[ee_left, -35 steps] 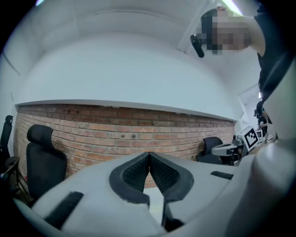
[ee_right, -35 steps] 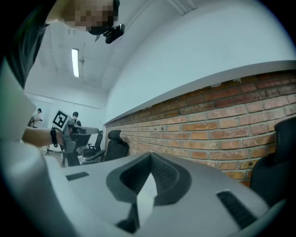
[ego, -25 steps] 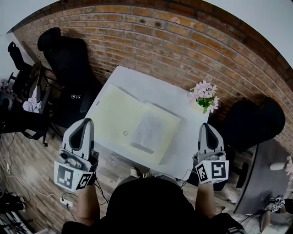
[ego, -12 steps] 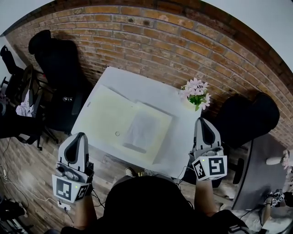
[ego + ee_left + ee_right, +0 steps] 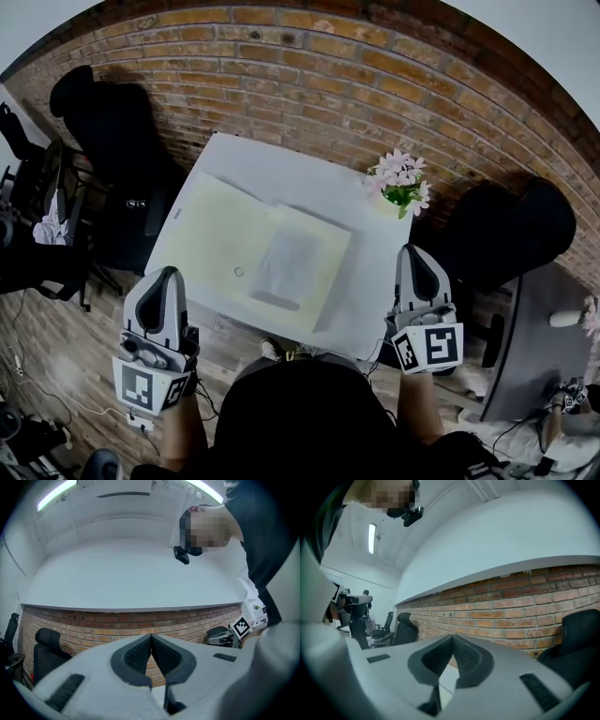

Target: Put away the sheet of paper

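A white sheet of paper [image 5: 289, 261] lies on the right half of an open pale yellow folder [image 5: 214, 230], spread across a white table [image 5: 272, 164]. My left gripper [image 5: 167, 275] hovers off the table's near left corner, beside the folder and apart from it. In the left gripper view its jaws [image 5: 151, 637] meet with nothing between them. My right gripper [image 5: 415, 251] hangs off the table's right edge. Its jaws [image 5: 453, 638] are also shut and hold nothing. Both gripper views look toward the brick wall, and neither shows the paper.
A small pot of pink flowers [image 5: 400, 181] stands on the table's far right corner. Black office chairs stand at the left [image 5: 103, 122] and right [image 5: 511, 234]. A brick wall [image 5: 328, 84] runs behind the table. A grey desk [image 5: 539, 337] is at the right.
The left gripper has drifted a little down and left in the head view, away from the table's corner. The right gripper has kept its place. Both jaws have stayed shut.
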{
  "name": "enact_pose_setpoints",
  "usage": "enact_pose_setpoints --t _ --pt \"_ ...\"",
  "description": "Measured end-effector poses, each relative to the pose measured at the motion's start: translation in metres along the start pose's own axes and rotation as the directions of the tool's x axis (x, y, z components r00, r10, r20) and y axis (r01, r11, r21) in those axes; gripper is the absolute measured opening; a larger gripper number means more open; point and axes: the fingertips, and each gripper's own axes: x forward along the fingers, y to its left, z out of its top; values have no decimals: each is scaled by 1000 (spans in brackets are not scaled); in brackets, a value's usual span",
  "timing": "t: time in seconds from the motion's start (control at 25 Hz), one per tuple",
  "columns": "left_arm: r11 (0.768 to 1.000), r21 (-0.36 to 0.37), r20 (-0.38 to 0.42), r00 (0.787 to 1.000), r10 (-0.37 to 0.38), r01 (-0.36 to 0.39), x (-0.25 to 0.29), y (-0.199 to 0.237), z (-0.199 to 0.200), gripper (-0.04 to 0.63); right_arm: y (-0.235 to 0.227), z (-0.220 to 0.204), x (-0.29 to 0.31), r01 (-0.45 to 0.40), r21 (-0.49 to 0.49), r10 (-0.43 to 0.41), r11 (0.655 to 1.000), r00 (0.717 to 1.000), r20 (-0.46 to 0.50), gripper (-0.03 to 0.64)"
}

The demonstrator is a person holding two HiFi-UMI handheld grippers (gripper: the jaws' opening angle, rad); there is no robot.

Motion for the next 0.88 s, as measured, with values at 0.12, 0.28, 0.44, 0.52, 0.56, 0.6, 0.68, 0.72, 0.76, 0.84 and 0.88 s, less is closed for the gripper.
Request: enact_pose_setpoints --t 0.12,0.28,0.44,0.52,0.56,0.6,0.68,0.72,0.76,0.84,0.88 --pt "1000 2 -10 1000 -6 6 2 -2 -1 26 1 -6 -1 -4 3 4 1000 1000 -13 14" --pt "1000 -1 -15 1000 -11 11 3 -4 -2 26 2 -6 1 -6 8 6 1000 1000 -12 14" --pt "1000 -11 -16 1000 -12 12 3 -5 -3 26 3 -5 1 -14 5 14 1000 1000 -9 14" --pt "1000 -12 -17 1000 -12 12 2 -6 -3 26 5 -6 0 -18 -1 18 1000 1000 -12 14" --pt "1000 -12 -17 1000 -14 13 2 -6 -3 26 6 -6 0 -20 -10 20 1000 1000 -14 14" --pt "1000 -12 -18 1000 -15 14 1 -6 -3 26 8 -6 -1 -22 -23 21 1000 1000 -15 14" --pt "1000 -15 -17 1000 -15 14 0 -7 -4 26 11 -5 -2 -23 -40 22 999 1000 -14 14" --pt "1000 -17 -16 1000 -15 14 0 -7 -4 26 12 -4 -2 -26 -40 25 999 1000 -11 14" --pt "1000 -17 -15 1000 -15 15 -1 -8 -4 26 13 -4 -2 -29 -38 29 999 1000 -9 14" --pt "1000 -16 -15 1000 -19 19 -1 -10 -3 26 15 -3 -2 -37 -38 37 999 999 -5 14" --pt "1000 -15 -15 1000 -21 20 -1 -10 -3 26 16 -2 -2 -41 -39 40 998 999 -4 14"
